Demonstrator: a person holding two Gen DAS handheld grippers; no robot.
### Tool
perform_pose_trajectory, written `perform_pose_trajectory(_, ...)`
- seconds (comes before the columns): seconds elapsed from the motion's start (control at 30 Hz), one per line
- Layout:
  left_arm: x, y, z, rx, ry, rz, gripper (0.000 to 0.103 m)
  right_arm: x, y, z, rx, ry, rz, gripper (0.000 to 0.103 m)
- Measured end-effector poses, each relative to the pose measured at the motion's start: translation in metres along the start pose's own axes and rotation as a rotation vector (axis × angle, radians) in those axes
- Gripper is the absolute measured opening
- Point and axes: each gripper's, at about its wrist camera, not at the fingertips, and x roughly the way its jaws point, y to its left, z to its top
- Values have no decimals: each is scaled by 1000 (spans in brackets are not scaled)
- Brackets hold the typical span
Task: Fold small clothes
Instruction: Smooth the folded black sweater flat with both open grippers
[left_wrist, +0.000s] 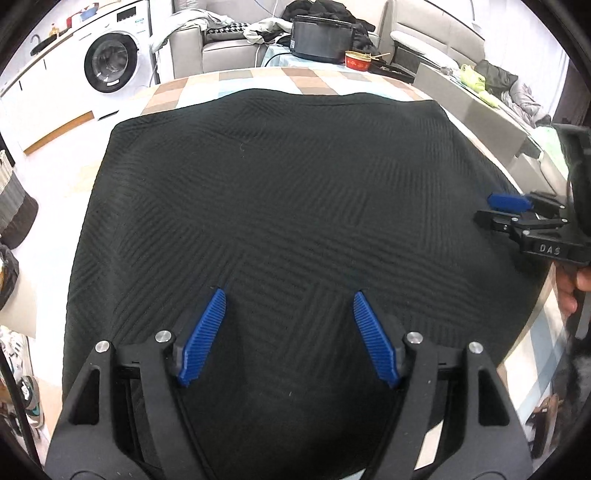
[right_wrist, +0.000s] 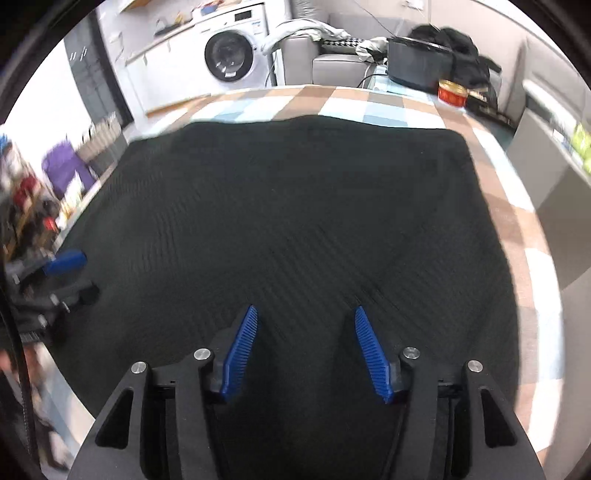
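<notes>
Looking down along my 2 tools, I see the black garment (left_wrist: 280, 206) spread flat on the checked tablecloth (left_wrist: 258, 79), covering most of the table and running under both sets of jaws. My left gripper (left_wrist: 289, 295) stands open with nothing between its ribbed blue pads (left_wrist: 201, 339), over the near middle of the cloth. My right gripper (right_wrist: 304, 314) is open too, also empty, over the near part of the cloth towards its right side. The cloth looks roughly square, slightly wider than deep, so I cannot name a clear long axis. Its knit is thick and matte, with raised diagonal ribs meeting in chevrons. I judge the near hem is closest to both grippers; it lies hidden beneath them.
</notes>
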Motion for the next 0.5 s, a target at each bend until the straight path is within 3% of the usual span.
perform_pose_trajectory(0.07, -5, 6, -4, -14, 1, -3, 70, -5, 2, -8, -48, -7, -99, 64)
perform_pose_trajectory(0.2, -17, 13, -12, -46, -5, -13, 70, -18, 2, -17, -10, -17, -101, 64)
perform_pose_trajectory(0.5, -25, -12, -30, -32, -26, 6, 70, -28, 66, -37, -117, -43, 66, 64)
